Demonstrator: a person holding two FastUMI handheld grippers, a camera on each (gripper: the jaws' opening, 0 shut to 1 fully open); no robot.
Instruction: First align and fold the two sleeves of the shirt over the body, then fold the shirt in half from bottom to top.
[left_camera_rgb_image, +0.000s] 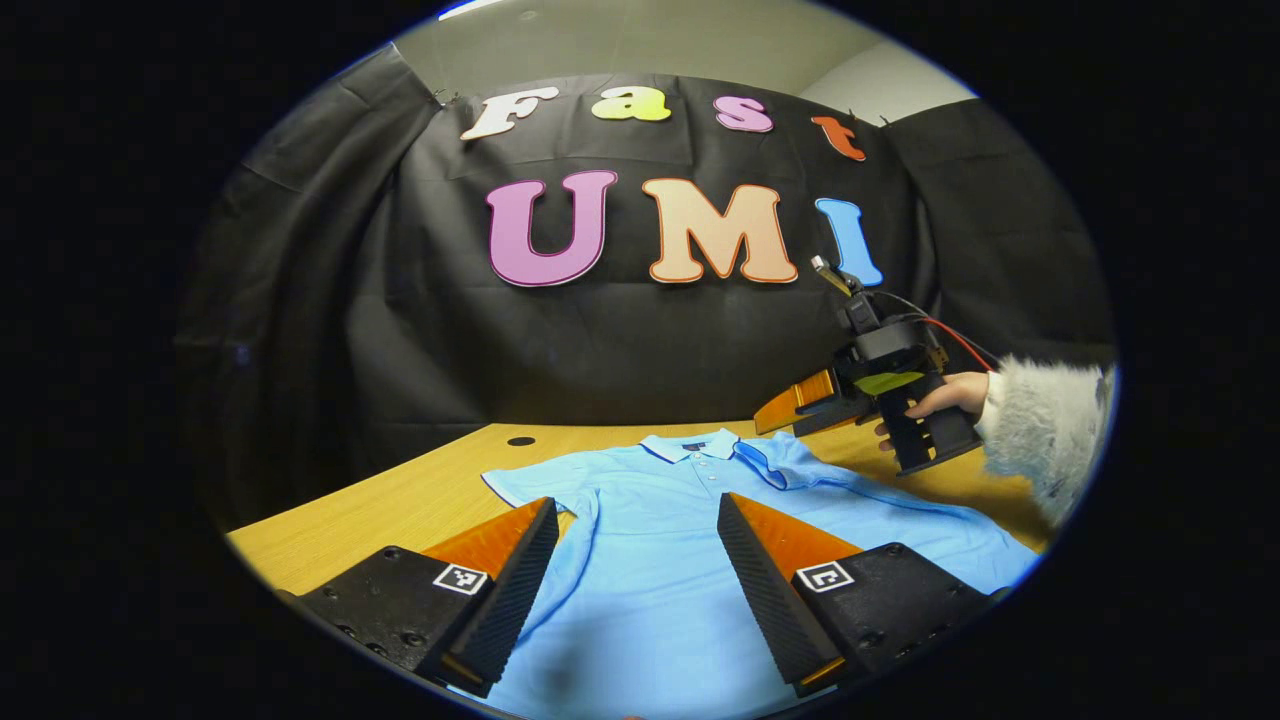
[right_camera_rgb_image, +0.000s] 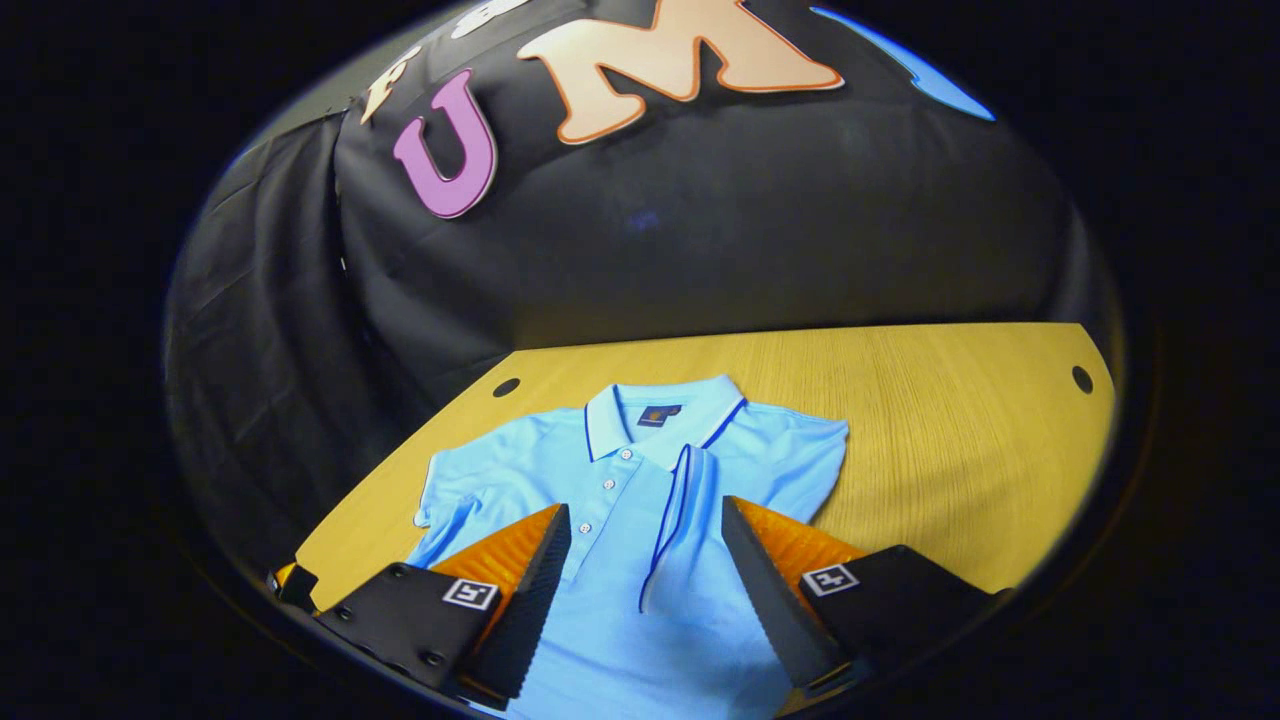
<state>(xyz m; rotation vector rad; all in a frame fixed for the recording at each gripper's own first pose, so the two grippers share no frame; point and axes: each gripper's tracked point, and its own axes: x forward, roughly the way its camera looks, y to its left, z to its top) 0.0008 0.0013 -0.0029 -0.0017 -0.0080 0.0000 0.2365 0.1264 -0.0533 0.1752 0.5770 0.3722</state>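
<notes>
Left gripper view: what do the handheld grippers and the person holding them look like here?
The near gripper has two wedge-shaped fingers with ribbed inner faces on black blocks, each bearing a small square black-and-white marker. Farther off, the other gripper has a black body and ridged handle, a yellow-green patch, and red and black cables. The hand holding it wears a fluffy white sleeve.

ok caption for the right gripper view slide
Right gripper open above a blue polo shirt on the wooden table, one sleeve folded over.

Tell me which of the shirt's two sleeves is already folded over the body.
The sleeve with the dark-trimmed edge running down beside the button placket is folded onto the shirt. The other sleeve, on the left in the right gripper view, lies spread out on the table.
</notes>
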